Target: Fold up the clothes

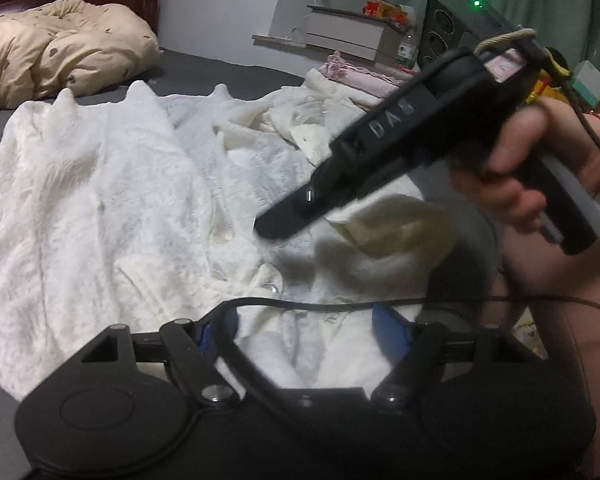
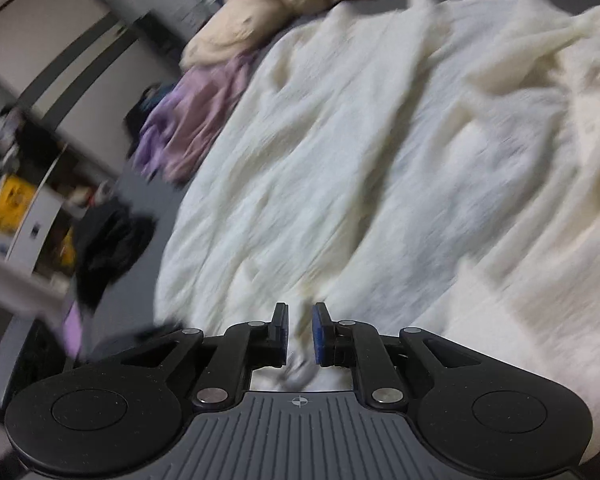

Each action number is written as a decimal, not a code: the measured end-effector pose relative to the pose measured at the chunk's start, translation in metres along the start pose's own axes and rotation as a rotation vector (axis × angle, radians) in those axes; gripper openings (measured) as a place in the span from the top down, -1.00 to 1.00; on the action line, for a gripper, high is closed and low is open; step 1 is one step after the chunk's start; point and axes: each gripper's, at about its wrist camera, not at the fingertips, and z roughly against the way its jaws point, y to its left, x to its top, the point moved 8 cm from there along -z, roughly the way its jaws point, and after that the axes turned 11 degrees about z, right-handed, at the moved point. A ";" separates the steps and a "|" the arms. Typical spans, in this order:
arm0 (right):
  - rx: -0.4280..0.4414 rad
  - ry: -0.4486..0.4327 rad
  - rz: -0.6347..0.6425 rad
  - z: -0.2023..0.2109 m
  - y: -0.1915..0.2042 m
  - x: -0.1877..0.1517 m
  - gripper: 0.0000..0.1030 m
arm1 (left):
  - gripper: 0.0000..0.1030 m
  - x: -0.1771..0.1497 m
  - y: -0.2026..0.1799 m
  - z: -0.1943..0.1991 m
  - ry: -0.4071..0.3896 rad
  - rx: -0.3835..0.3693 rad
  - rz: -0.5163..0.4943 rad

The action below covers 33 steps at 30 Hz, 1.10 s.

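The right gripper [image 2: 301,330] has its jaws drawn narrow, and a thin pinch of white cloth seems to run up between the blue pads [image 2: 320,334]; blur keeps one from being sure they press on it. The left gripper [image 1: 306,330] hangs with jaws wide and nothing between them, just above the near edge of the garment [image 1: 100,208].

That garment, a fluffy white robe or jacket with buttons down the front, lies spread over the dark bed [image 1: 228,68], its front facing up and its right part still rumpled. It looks soft, light and limp, so it will likely sag and drag rather than hold a shape; the pile may slip from a shallow pinch. The best hold is probably a seam, hem or the buttoned edge, taken deep. A beige duvet [image 1: 56,44] lies bunched beyond it.
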 end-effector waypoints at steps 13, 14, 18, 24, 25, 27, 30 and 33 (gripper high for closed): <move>-0.173 -0.103 0.017 -0.048 -0.088 0.141 0.62 | -0.43 0.026 0.015 0.021 -0.126 -0.088 0.166; -0.156 -0.083 -0.011 -0.053 -0.094 0.144 0.62 | -0.44 0.028 0.015 0.018 -0.126 -0.089 0.165; -0.138 -0.017 -0.036 -0.076 -0.101 0.148 0.62 | -0.44 0.024 0.019 0.001 -0.063 -0.036 0.144; -0.102 -0.079 0.028 -0.093 -0.077 0.172 0.62 | -0.44 0.021 0.033 0.004 -0.060 -0.015 0.179; -0.114 -0.075 0.051 -0.096 -0.073 0.175 0.62 | -0.44 0.021 0.035 0.006 -0.062 -0.013 0.189; -0.144 -0.054 0.090 -0.101 -0.067 0.181 0.62 | -0.44 0.022 0.039 0.009 -0.068 -0.009 0.203; -0.201 0.012 0.161 -0.104 -0.063 0.183 0.62 | -0.44 0.024 0.040 0.012 -0.076 -0.005 0.213; -0.257 0.026 0.253 -0.096 -0.058 0.187 0.61 | -0.44 0.026 0.039 0.015 -0.086 -0.011 0.213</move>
